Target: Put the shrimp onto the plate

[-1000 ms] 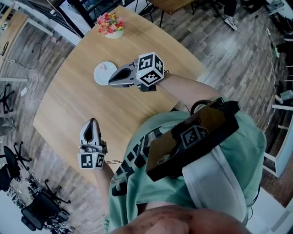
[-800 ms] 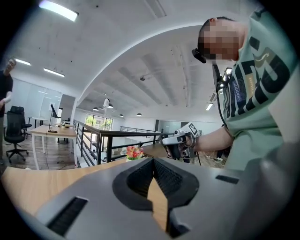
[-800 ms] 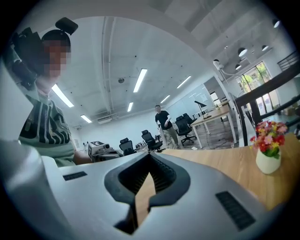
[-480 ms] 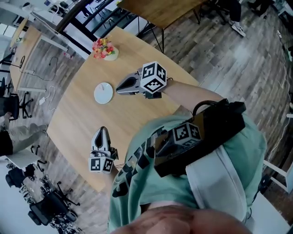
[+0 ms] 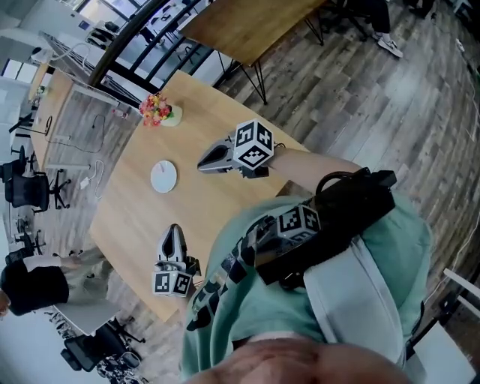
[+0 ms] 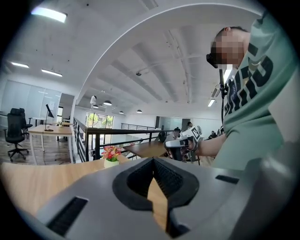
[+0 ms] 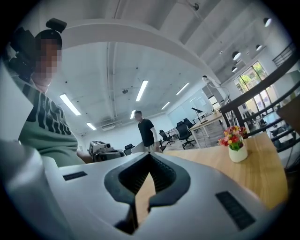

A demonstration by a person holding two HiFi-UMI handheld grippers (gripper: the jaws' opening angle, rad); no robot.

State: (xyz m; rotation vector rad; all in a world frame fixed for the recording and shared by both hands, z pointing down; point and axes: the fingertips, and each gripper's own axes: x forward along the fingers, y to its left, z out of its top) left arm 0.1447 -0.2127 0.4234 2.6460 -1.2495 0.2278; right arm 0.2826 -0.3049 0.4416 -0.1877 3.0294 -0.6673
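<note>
Now, right gripper (image 5: 201,165) on outstretched forearm (image 5: 315,160), jaws together, empty, plate (image 5: 163,177) near ahead of its tips, left gripper (image 5: 174,228) likewise closed, close by torso.

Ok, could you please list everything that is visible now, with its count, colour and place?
table: one, light wood, under both grippers
plate: one, white, on the table beyond the left gripper; too small to tell what lies on it
flower pot: one, white with pink and yellow flowers, far corner of the table
second table: one, brown wood, behind
office chairs: at least two, black, on the floor at left
bystander: one, dark clothes, lower left
shirt: one, green, on the wearer
left gripper: one, grey, fingers together, empty
right gripper: one, grey, fingers together, empty
</note>
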